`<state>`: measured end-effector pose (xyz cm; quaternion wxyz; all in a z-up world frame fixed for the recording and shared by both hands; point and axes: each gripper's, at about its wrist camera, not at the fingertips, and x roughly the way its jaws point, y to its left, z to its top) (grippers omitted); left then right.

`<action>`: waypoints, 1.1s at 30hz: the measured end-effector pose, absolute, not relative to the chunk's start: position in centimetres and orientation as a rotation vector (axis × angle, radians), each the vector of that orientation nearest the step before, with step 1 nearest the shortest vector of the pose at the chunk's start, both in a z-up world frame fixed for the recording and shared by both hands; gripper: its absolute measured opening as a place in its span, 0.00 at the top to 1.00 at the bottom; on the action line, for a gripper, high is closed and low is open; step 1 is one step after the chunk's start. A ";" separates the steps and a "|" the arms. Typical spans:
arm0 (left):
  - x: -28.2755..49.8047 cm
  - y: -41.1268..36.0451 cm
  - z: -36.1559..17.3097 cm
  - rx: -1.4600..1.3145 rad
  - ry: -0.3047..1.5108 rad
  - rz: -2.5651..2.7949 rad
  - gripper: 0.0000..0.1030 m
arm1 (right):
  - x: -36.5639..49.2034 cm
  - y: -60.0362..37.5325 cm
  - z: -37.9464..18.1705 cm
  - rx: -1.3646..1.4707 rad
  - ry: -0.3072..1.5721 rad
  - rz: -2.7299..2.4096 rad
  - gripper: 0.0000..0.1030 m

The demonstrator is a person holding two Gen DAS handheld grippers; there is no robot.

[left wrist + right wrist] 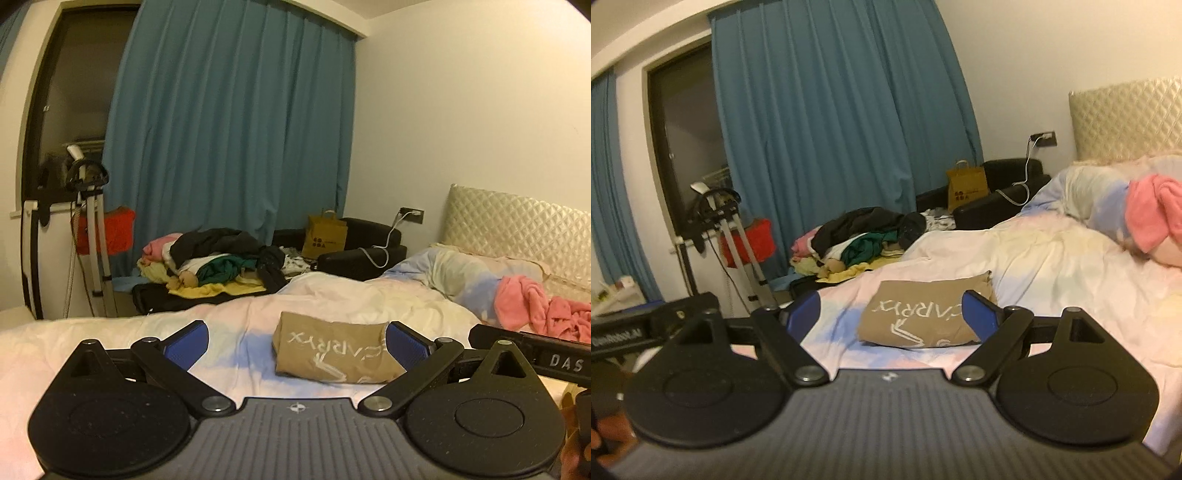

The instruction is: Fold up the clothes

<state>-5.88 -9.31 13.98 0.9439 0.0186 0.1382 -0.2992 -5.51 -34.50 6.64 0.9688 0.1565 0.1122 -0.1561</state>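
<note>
Two grippers are hovering low over the bed point(332, 299), left gripper point(297, 341) and right gripper point(892, 314), jaws spread wide and gripping nothing, since the tan shirt point(923, 317) is lying folded flat on the sheet.

Bedroom, dim warm indoor light; white walls point(461, 110), blue curtain point(229, 129) drawn beside a dark window point(70, 92) (night outside, or unlit). Quilted cream headboard point(517, 218) at right, bed point(369, 299) in pastel sheets. Black sofa point(369, 251) below a wall socket point(412, 215).
</note>
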 end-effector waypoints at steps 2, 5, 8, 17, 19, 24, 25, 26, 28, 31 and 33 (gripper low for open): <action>-5.8 -8.6 13.1 0.029 0.283 -0.590 0.00 | -5.3 -33.9 5.8 0.295 0.229 -0.319 0.17; -5.6 -7.7 11.8 0.024 0.293 -0.563 0.00 | -5.0 -33.0 4.5 0.263 0.233 -0.323 0.17; -5.3 -6.9 10.8 0.010 0.318 -0.551 0.00 | -4.8 -32.4 3.5 0.221 0.234 -0.333 0.17; -5.3 -6.5 9.0 0.039 0.339 -0.528 0.00 | -5.1 -32.3 2.3 0.224 0.256 -0.343 0.17; -5.5 -6.9 8.7 0.046 0.341 -0.536 0.00 | -5.2 -32.3 2.3 0.225 0.256 -0.345 0.17; -5.6 -7.7 8.4 0.050 0.365 -0.557 0.00 | -5.3 -32.2 2.3 0.219 0.256 -0.351 0.17; -5.6 -7.8 8.3 0.050 0.366 -0.557 0.00 | -5.3 -32.2 2.3 0.218 0.256 -0.353 0.17; -5.7 -7.8 8.3 0.051 0.367 -0.556 0.00 | -5.3 -32.2 2.3 0.217 0.256 -0.354 0.17; -5.7 -8.0 8.2 0.058 0.364 -0.550 0.00 | -5.3 -32.1 2.3 0.216 0.256 -0.356 0.17; -5.8 -8.0 8.3 0.062 0.361 -0.544 0.00 | -5.4 -32.2 2.4 0.222 0.256 -0.359 0.17; -5.8 -7.9 8.4 0.058 0.360 -0.543 0.00 | -5.4 -32.4 2.4 0.230 0.258 -0.361 0.17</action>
